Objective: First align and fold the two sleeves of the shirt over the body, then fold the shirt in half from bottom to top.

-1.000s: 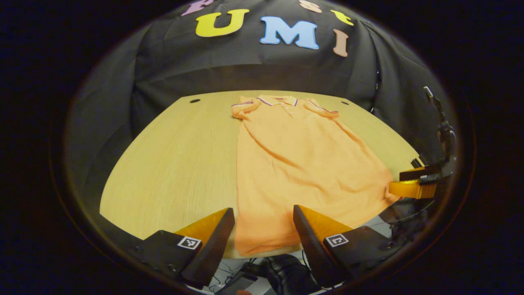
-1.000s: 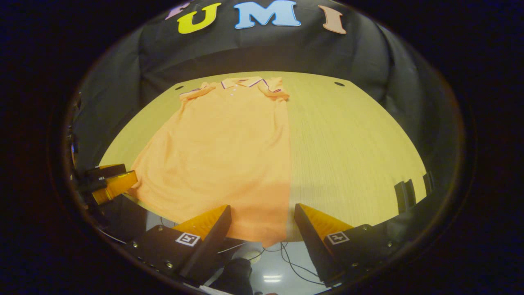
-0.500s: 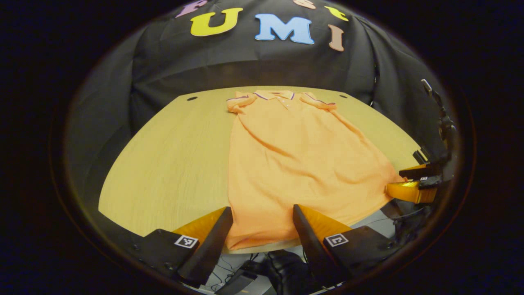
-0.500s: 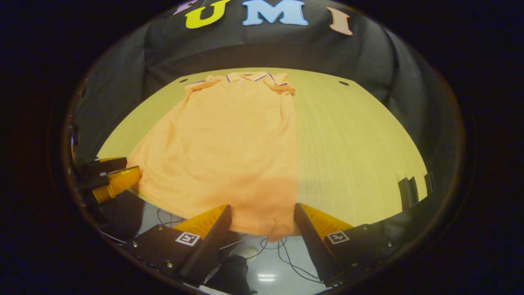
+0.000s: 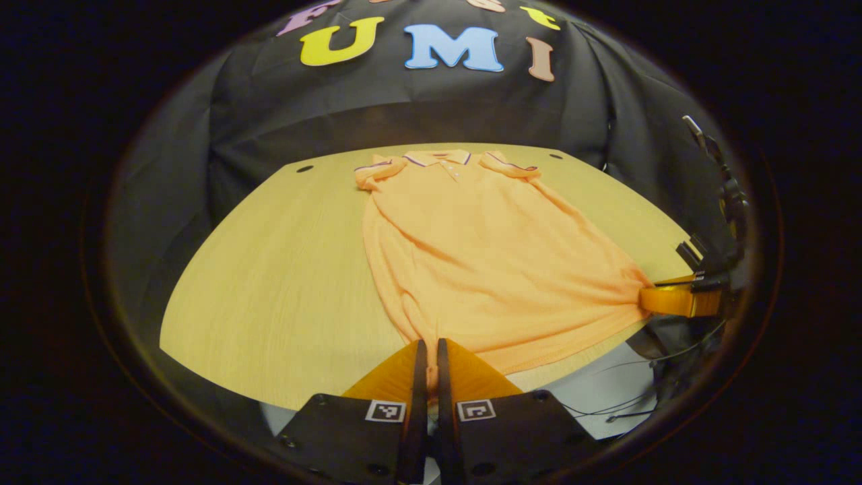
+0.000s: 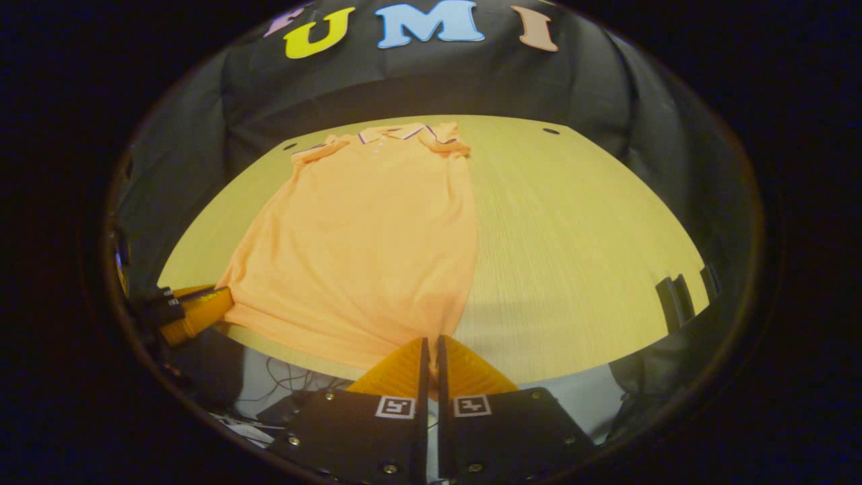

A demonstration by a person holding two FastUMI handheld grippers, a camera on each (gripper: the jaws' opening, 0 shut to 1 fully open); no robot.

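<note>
A wide bare stretch of worktop (image 5: 269, 269) lies left of the shirt (image 5: 485, 256). The left hand-held gripper (image 5: 427, 350) sits at the near edge, its fingers pinched together on the shirt's near left hem corner, where the cloth bunches into creases. The orange polo shirt lies flat along the worktop's middle, collar (image 5: 438, 159) at the far edge, short sleeves folded in by the shoulders. The right hand-held gripper (image 6: 431, 347) is likewise closed on the near right hem corner. More bare worktop spreads to the shirt's right.
</note>
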